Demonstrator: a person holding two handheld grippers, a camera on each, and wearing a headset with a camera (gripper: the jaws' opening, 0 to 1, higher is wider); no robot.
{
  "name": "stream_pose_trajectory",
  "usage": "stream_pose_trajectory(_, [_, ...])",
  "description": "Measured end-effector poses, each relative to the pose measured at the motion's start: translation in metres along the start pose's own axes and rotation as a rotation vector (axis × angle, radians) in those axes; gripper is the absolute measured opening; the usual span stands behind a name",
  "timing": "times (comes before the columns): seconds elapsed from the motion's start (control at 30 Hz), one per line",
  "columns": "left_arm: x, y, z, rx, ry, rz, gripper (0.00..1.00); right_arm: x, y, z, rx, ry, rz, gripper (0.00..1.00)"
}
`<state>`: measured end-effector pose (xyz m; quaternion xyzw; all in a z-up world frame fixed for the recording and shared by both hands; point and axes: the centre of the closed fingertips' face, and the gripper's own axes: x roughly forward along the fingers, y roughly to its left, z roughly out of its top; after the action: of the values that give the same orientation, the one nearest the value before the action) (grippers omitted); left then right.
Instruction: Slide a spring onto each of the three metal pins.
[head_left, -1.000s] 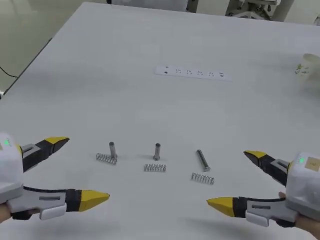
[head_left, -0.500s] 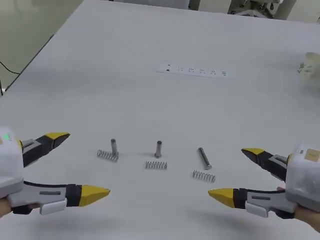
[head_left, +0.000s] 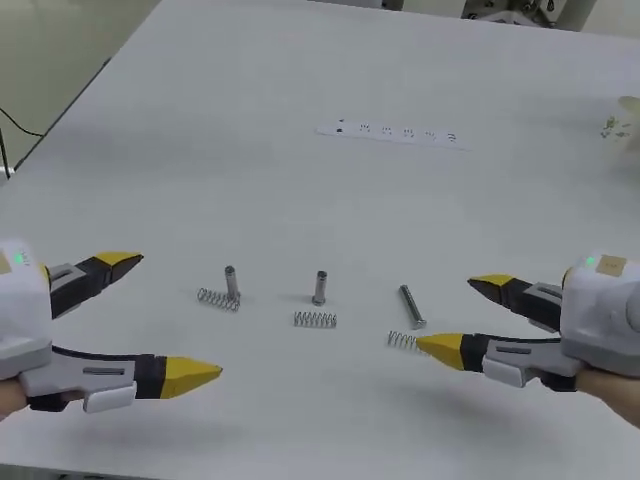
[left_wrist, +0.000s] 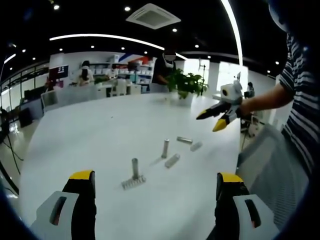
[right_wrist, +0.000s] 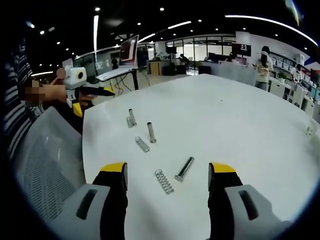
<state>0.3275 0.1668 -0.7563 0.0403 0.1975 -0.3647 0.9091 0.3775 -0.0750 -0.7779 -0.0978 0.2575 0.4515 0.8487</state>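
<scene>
Three metal pins sit in a row on the white table: the left pin and middle pin stand upright, and the right pin lies flat. A spring lies in front of each: left spring, middle spring, right spring. My left gripper is open, well left of the row, holding nothing. Open too, my right gripper has its near fingertip beside the right spring. In the right gripper view the lying pin and its spring rest between the open jaws.
A white power strip lies farther back on the table. The table's left edge runs diagonally. A small pale object sits at the far right. A grey mesh chair stands at the near side.
My right gripper has moved forward and left, bringing its near fingertip up to the right spring. The left gripper has barely moved. The head camera has tilted a little.
</scene>
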Motion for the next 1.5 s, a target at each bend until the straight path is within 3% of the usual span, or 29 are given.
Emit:
stream_pose_trajectory(0.3, [0.0, 0.001, 0.002, 0.014, -0.003, -0.017, 0.98, 0.01, -0.006, 0.007, 0.036, 0.025, 0.004, 0.54])
stream_pose_trajectory(0.63, [0.001, 0.002, -0.002, 0.013, -0.004, -0.024, 0.98, 0.03, -0.013, 0.004, 0.051, 0.102, 0.0, 0.45])
stream_pose_trajectory(1.03, [0.003, 0.004, 0.0, 0.01, -0.034, -0.028, 0.98, 0.049, -0.028, -0.004, 0.13, 0.199, -0.035, 0.35])
stream_pose_trajectory(1.23, [0.005, 0.005, 0.002, 0.01, -0.066, -0.025, 0.98, 0.056, -0.03, -0.008, 0.154, 0.234, -0.042, 0.32])
stream_pose_trajectory(1.5, [0.007, 0.004, 0.0, 0.008, -0.075, -0.018, 0.98, 0.068, -0.033, -0.015, 0.177, 0.286, -0.05, 0.27])
